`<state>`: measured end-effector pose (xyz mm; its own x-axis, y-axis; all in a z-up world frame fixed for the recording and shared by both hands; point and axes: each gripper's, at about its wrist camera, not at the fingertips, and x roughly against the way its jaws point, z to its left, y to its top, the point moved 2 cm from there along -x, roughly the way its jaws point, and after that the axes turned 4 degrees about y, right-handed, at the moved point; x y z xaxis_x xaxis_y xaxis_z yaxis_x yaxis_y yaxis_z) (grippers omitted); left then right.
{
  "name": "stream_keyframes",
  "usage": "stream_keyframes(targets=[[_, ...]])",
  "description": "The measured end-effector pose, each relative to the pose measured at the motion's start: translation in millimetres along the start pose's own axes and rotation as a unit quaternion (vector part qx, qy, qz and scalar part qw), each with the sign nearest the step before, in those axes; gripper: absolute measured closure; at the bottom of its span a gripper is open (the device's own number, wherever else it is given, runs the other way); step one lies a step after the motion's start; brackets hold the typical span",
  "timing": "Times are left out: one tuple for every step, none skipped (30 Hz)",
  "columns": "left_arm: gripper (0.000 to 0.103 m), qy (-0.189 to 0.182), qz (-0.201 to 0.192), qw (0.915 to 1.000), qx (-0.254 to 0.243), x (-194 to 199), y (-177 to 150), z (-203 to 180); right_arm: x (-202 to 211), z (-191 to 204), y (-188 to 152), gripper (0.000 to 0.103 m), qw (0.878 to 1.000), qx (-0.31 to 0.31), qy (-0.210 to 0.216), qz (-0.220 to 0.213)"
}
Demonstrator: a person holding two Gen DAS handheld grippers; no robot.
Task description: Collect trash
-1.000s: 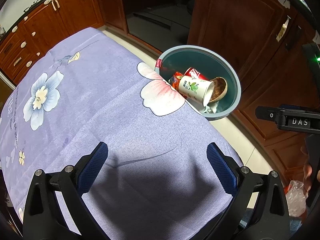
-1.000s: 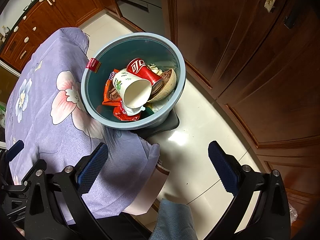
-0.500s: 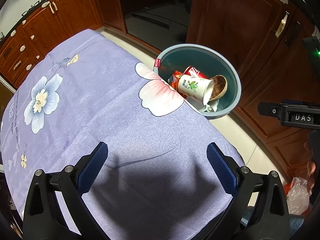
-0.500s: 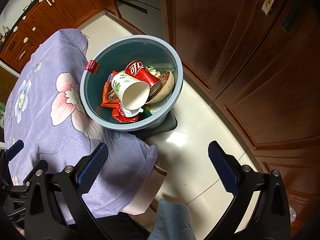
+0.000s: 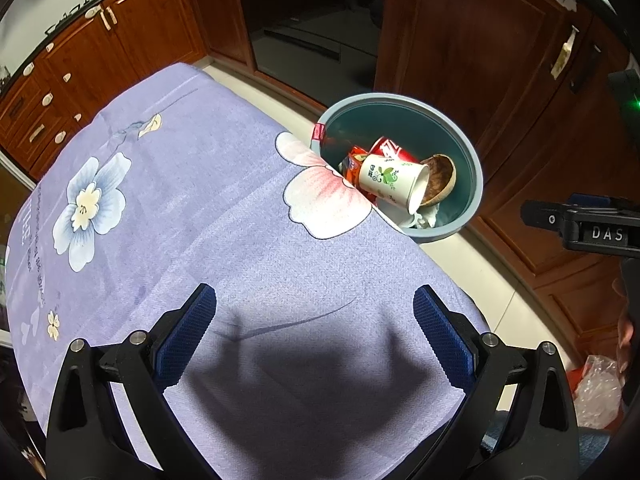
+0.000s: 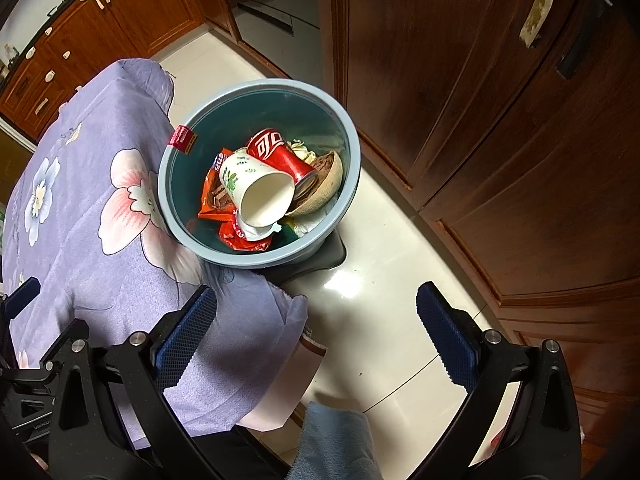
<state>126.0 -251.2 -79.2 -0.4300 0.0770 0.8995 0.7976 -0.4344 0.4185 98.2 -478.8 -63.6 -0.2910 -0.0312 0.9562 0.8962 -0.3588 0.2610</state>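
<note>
Holding both grippers empty above the loaded bin.

Left wrist view: we kept the left gripper [image 5: 314,334] spread wide over the bare tablecloth [image 5: 192,200]; the bin [image 5: 474,168] stood beside the table's far edge. Right wrist view: the right gripper [image 6: 316,334] was likewise released. The paper cup [image 6: 256,188] lay on its side in the bin, mouth toward us, long axis tilted; we judged it light and crushable, best gripped at the rim.

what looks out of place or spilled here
Nothing stands out. The trash, a paper cup, a red can, wrappers and a brown shell, all lies inside the bin. None shows on the tablecloth or floor.
</note>
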Motion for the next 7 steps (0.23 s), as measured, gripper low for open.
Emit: stream_keyframes(targets=[[0.004, 0.000, 0.001, 1.0000, 0.000, 1.0, -0.3, 0.8, 1.1, -0.8, 0.5, 0.007, 1.000, -0.001, -0.001, -0.001], [0.004, 0.000, 0.002, 1.0000, 0.003, 1.2, -0.4, 1.8, 1.5, -1.2, 1.0, 0.007, 1.000, -0.002, -0.002, -0.001], [0.004, -0.001, 0.003, 1.0000, 0.004, 1.4, -0.5, 2.5, 1.8, -1.7, 1.4, 0.007, 1.000, -0.004, -0.003, -0.002], [0.004, -0.003, 0.004, 1.0000, 0.004, 1.1, -0.6, 3.1, 2.8, -2.8, 1.7, 0.007, 1.000, -0.005, -0.006, -0.002], [0.004, -0.004, 0.005, 1.0000, 0.005, 0.8, -0.7, 3.4, 3.4, -2.7, 1.6, 0.007, 1.000, -0.005, -0.007, -0.003], [0.004, -0.005, 0.006, 1.0000, 0.006, 0.4, -1.0, 3.7, 4.2, -2.8, 1.6, 0.007, 1.000, -0.005, -0.009, -0.003], [0.004, -0.005, 0.007, 0.9999, 0.006, 0.3, -1.0, 4.1, 4.5, -2.3, 1.5, 0.007, 1.000, -0.005, -0.009, -0.003]])
